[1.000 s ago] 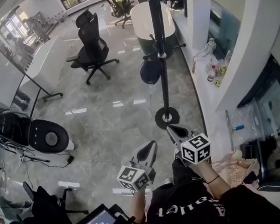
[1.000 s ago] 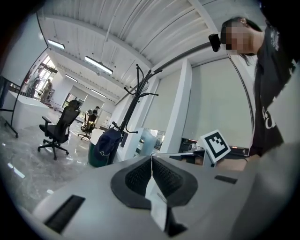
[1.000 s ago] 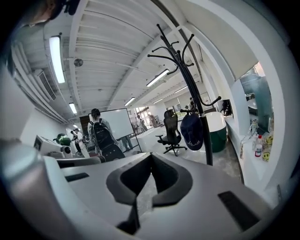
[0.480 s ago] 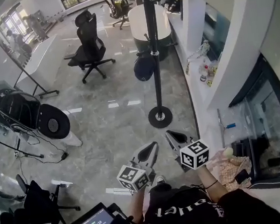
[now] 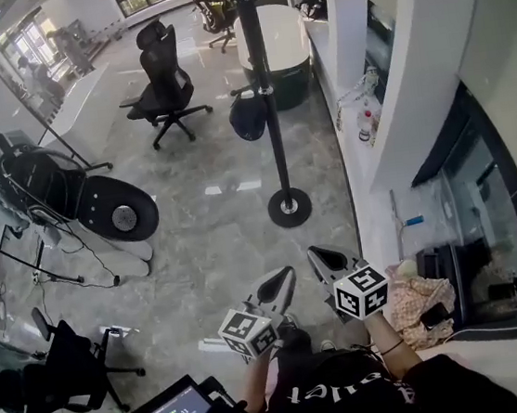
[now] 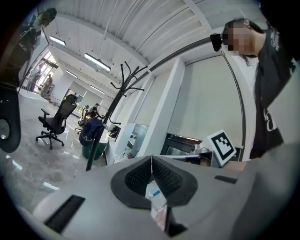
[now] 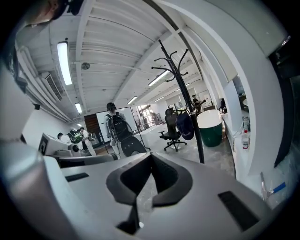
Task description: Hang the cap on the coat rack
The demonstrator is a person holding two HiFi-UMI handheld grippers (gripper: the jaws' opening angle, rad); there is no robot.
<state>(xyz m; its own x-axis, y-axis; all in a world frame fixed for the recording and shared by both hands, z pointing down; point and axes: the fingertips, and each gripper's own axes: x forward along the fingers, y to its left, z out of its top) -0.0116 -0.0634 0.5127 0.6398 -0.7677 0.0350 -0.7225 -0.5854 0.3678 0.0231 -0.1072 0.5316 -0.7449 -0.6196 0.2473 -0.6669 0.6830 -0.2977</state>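
Note:
The navy cap [image 5: 248,118] hangs on a low hook of the black coat rack [image 5: 265,106], whose round base [image 5: 289,208] stands on the grey floor. Both grippers are held low near the person's body, well short of the rack. My left gripper [image 5: 284,274] is shut with nothing in it, and so is my right gripper [image 5: 315,254]. In the left gripper view the cap [image 6: 92,131] hangs on the rack [image 6: 117,101] far beyond the shut jaws [image 6: 151,161]. In the right gripper view the cap [image 7: 185,125] and rack [image 7: 185,89] are likewise distant past the shut jaws [image 7: 151,157].
A black office chair [image 5: 166,86] stands left of the rack, and a round white tub [image 5: 275,40] behind it. A machine with a black disc [image 5: 114,209] and cables sits at the left. A white counter [image 5: 368,187] and glass cabinet [image 5: 485,220] line the right. A person with a backpack [image 7: 115,127] stands far off.
The rack and cap have slid left and farther away in the head view as the person drew back. Both grippers stay shut and low near the body.

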